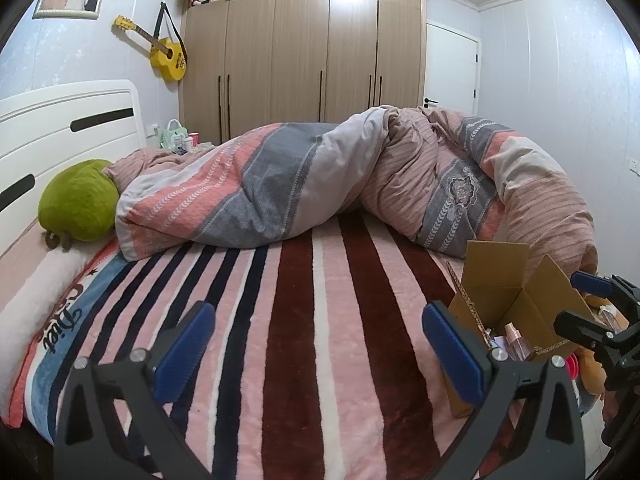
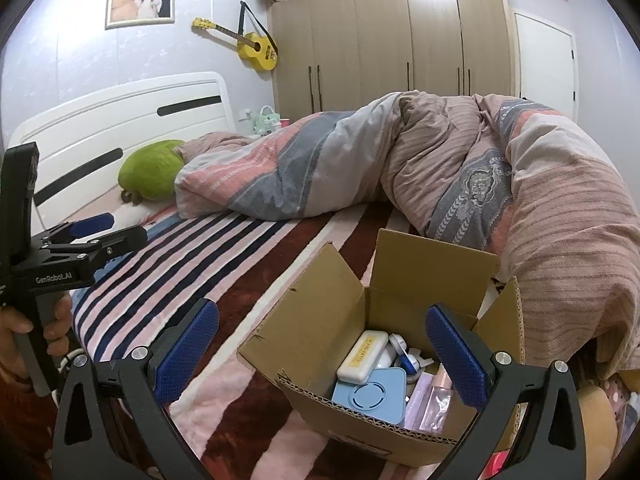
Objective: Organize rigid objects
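An open cardboard box (image 2: 320,320) stands on the striped bed blanket (image 2: 224,264) near the bed's front right. Inside it lie a white case (image 2: 362,356), a light blue square box (image 2: 372,398), a pink packet (image 2: 434,404) and other small items. My right gripper (image 2: 320,348) is open and empty, just above the box's front rim. My left gripper (image 1: 316,344) is open and empty over the bare blanket (image 1: 304,320), left of the box (image 1: 500,292). The left gripper also shows in the right wrist view (image 2: 96,232).
A bunched striped duvet (image 1: 320,176) lies across the far half of the bed. A green plush pillow (image 1: 76,200) sits by the white headboard (image 1: 60,128). A wardrobe (image 1: 304,48), a yellow guitar (image 1: 168,52) and a door (image 1: 452,68) stand behind.
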`<state>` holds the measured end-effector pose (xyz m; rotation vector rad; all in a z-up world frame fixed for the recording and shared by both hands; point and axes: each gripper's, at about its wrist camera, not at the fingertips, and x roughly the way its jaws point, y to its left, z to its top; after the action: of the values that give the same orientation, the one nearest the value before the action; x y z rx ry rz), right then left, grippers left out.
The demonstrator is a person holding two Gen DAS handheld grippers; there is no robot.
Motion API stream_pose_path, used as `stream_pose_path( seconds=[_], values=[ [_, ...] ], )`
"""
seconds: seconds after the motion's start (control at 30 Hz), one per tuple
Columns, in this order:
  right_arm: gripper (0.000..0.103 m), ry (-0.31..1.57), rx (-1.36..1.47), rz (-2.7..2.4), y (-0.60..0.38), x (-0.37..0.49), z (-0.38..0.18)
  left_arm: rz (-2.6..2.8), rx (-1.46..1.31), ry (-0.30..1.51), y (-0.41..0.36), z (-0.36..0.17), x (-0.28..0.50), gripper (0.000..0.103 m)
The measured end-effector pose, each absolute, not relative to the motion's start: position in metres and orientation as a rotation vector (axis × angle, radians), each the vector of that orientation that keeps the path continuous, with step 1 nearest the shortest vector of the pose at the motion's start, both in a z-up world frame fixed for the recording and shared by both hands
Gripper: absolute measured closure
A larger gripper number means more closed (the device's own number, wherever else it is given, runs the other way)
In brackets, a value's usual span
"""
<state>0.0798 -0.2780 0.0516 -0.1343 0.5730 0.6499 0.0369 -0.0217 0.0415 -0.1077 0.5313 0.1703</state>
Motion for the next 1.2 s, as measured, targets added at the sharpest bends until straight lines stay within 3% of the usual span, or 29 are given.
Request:
stream_pose_path(
  seconds=[1.2],
  values=[
    [0.0,0.586,-0.125,0.66,-0.2838,0.0844,0.0428,0.172,-0.123,0.532,-0.0228,0.0376,0.0372,0.001]
  ],
)
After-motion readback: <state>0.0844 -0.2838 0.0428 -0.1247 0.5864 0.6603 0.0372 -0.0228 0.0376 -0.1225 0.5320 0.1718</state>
